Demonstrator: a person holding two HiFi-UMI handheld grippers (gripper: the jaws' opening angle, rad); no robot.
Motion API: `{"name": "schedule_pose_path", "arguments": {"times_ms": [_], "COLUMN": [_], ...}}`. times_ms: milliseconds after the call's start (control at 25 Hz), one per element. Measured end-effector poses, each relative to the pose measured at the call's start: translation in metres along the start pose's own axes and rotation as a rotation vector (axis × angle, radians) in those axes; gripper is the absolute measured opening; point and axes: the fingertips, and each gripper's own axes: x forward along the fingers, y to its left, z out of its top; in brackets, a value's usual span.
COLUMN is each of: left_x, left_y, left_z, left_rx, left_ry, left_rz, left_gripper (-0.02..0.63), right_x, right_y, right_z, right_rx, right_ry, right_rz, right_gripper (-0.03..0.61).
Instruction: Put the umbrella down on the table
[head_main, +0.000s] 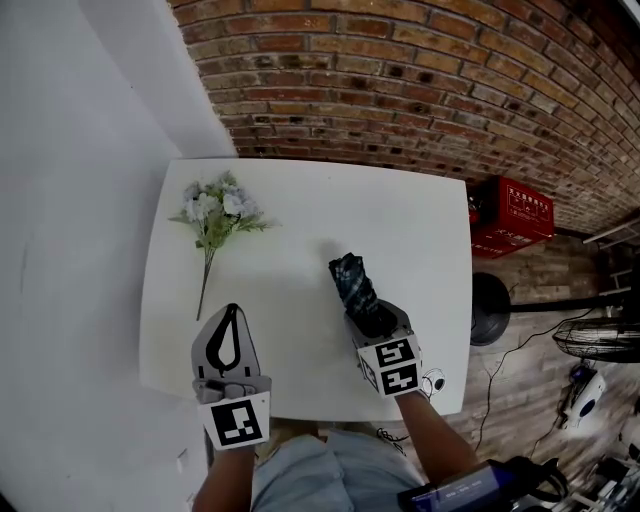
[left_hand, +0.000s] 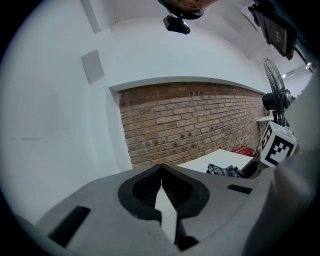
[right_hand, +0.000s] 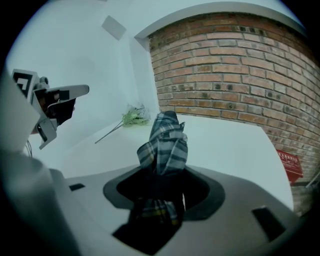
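Note:
A folded plaid umbrella (head_main: 352, 282) sticks out of my right gripper (head_main: 372, 318), whose jaws are shut on its lower end. It points away from me over the white table (head_main: 400, 220). In the right gripper view the umbrella (right_hand: 164, 142) rises from between the jaws of the right gripper (right_hand: 160, 190), and I cannot tell whether its far end touches the table (right_hand: 225, 140). My left gripper (head_main: 232, 310) hovers near the table's front left edge, shut, with nothing in it. In the left gripper view the tips of the left gripper (left_hand: 161, 170) meet, and the umbrella (left_hand: 225, 170) shows at the right.
A bunch of pale artificial flowers (head_main: 215, 215) lies at the table's left side. A brick wall runs behind the table. On the floor to the right are a red crate (head_main: 512, 215), a fan (head_main: 600, 340) and cables.

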Motion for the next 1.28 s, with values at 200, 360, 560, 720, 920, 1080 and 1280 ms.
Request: {"name": "schedule_pose_path", "arguments": {"times_ms": [200,360,560,720,920,1080,1280], "left_x": [0.000,-0.002,-0.005,-0.011,-0.022,-0.036,-0.055], "left_y": [0.000,0.003,0.004,0.004,0.005,0.005,0.007], "left_z": [-0.001,0.000,0.000,0.004,0.015,0.033,0.072], "left_rx": [-0.001,0.000,-0.002,-0.004,-0.021,-0.041,-0.025], "left_ry": [0.008,0.006,0.002,-0.009,-0.037,-0.073,-0.172], "left_rz": [0.005,0.011,0.014,0.015,0.025,0.034,0.050], "left_gripper": [0.009,0.009,0.009,0.009,0.009,0.009,0.009], "right_x": [0.006,0.011,0.013,0.008,-0.010,-0.039,-0.088], "right_y": [-0.002,-0.002,-0.002,0.000,0.001,0.005,0.018], "right_z": [-0.010,-0.019,-0.021,-0.016,0.004,0.038,0.091], "right_rx": [0.004,0.008,0.030,0.069,0.064,0.044,0.006], "right_ry": [0.057,0.094,0.109,0.087,0.019,-0.091,-0.278], "right_rz": [0.013,0.006,0.024,0.045,0.033,0.027,0.017], "right_gripper": [0.218,0.225,0.247,0.286,0.298,0.284,0.216]}}
